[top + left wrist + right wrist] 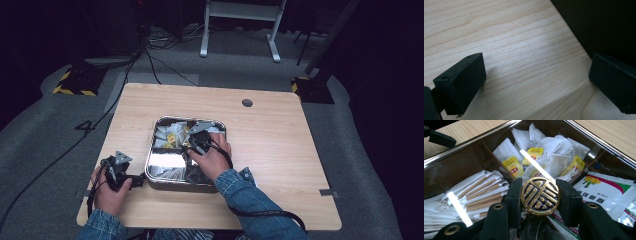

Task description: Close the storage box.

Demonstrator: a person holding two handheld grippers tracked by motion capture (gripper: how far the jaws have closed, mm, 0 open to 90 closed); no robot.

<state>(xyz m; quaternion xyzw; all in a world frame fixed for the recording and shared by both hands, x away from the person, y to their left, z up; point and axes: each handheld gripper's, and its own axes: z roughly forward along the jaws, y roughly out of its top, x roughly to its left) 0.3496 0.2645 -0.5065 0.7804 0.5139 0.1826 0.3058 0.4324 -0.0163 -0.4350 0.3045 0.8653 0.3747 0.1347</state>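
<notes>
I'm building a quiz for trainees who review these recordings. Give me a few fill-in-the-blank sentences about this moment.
1. The right gripper is shut on a round ____ and black knob.
2. The tea bags with yellow tags lie inside the ____.
3. The left gripper has its jaws ____ over the bare wooden table.
4. The paper sticks lie in a compartment to the ____ of the knob in the right gripper view.

Missing words: gold; metal box; open; left

Left gripper [536, 85] over table [519, 50] near its edge, jaws spread wide, bare wood between; darkness beyond edge.
</notes>
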